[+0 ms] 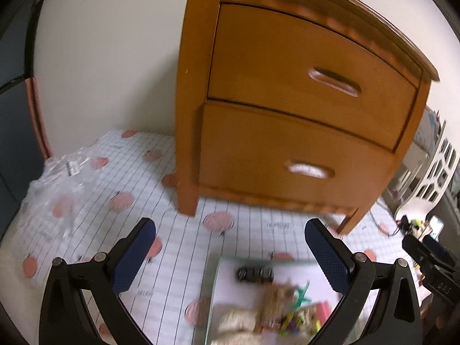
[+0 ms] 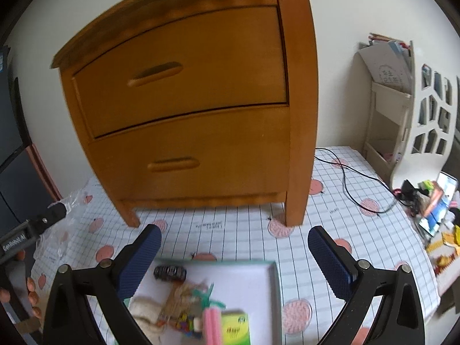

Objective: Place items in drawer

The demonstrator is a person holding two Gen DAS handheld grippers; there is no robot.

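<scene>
Wooden drawers [image 2: 184, 74] look stiff and heavy; I'd hook the recessed handle [image 2: 155, 74]. Both left gripper [image 1: 230, 256] and right gripper [image 2: 234, 258] fingers spread apart, empty.

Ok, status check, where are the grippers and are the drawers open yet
Left gripper open, empty. Right gripper open, empty. Both drawers shut, top drawer, bottom drawer. Items wait in tray before nightstand; path clear.
</scene>
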